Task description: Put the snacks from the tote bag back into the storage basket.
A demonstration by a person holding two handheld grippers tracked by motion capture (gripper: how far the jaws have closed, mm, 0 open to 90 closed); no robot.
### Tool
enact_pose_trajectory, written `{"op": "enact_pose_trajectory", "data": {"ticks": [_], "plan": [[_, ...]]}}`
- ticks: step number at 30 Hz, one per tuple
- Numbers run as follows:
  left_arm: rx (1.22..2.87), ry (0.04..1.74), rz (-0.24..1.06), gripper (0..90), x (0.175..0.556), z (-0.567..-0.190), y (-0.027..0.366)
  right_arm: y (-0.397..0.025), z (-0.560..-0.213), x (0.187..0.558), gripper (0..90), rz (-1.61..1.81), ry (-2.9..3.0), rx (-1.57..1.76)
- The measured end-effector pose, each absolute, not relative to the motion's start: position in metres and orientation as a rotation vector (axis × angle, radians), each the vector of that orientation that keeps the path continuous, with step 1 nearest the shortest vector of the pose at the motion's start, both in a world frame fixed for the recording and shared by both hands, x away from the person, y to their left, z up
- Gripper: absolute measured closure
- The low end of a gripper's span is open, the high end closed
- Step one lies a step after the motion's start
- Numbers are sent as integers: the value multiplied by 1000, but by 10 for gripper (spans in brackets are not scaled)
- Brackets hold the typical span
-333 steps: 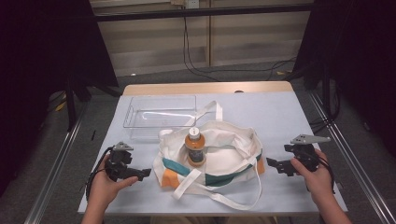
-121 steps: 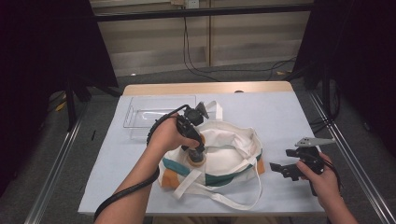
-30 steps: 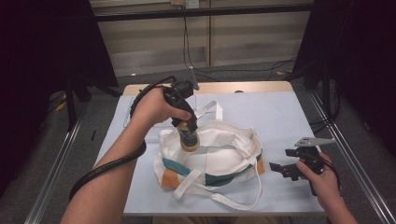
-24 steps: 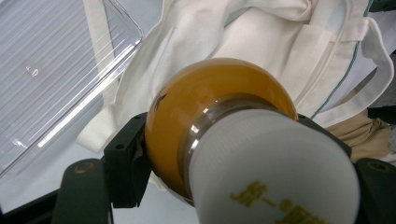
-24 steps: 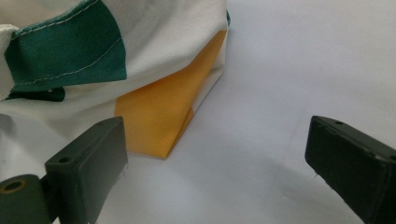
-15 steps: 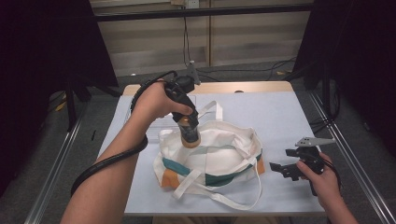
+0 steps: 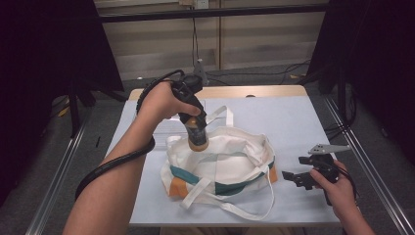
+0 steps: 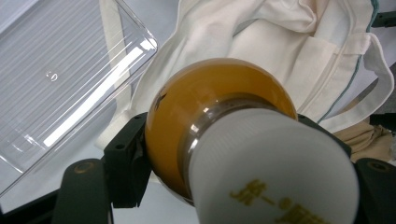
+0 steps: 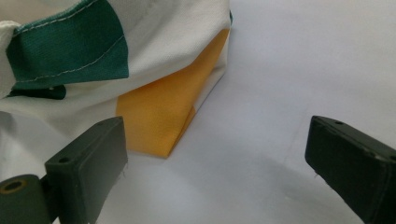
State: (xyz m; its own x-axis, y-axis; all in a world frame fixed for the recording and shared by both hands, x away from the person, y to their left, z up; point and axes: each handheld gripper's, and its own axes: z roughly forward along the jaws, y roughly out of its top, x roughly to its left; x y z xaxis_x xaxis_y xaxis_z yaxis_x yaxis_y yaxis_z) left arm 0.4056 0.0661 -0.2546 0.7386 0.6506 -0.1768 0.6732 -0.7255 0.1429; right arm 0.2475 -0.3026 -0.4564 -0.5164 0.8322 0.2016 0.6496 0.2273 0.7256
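Observation:
My left gripper (image 7: 195, 128) is shut on a bottle (image 7: 197, 139) of amber drink with a white cap, held in the air over the back left rim of the tote bag (image 7: 220, 164). In the left gripper view the bottle (image 8: 224, 140) sits between both jaws, cap toward the camera, with the white bag (image 8: 261, 42) below it. The bag is white with green and orange panels and lies open in the middle of the table. My right gripper (image 7: 298, 179) rests open at the right, beside the bag's orange corner (image 9: 163, 116).
A clear plastic tray (image 8: 56, 79) lies on the table behind and left of the bag. The bag's long straps (image 7: 230, 208) trail toward the front edge. The table surface (image 7: 303, 122) is pale blue, with bare room at the right rear.
The bottle has been lifted out of the bag by my left gripper and carried up and back toward the tray side. My right gripper has stayed in place.

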Motion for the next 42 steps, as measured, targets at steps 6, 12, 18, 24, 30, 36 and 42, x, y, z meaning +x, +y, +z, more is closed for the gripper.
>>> {"op": "enact_pose_trajectory", "data": {"ticks": [6,12,18,24,30,36,42], "plan": [[2730,1076,-166,298,409,-251,69,-302,-457,248,51,1160,2281,1391],[2732,1086,-150,298,413,-250,72,-301,-458,248,50,1156,2283,1398],[2730,1080,-153,298,417,-248,74,-299,-459,248,51,1145,2299,1383],[2726,1087,-137,298,422,-246,76,-298,-459,248,51,1139,2305,1380],[2708,1119,-141,298,426,-246,78,-298,-460,249,51,1135,2308,1380],[2708,1131,-120,299,431,-247,79,-299,-460,249,51,1134,2306,1377],[2706,1127,-130,298,435,-249,78,-300,-460,250,51,1136,2301,1388]]}}
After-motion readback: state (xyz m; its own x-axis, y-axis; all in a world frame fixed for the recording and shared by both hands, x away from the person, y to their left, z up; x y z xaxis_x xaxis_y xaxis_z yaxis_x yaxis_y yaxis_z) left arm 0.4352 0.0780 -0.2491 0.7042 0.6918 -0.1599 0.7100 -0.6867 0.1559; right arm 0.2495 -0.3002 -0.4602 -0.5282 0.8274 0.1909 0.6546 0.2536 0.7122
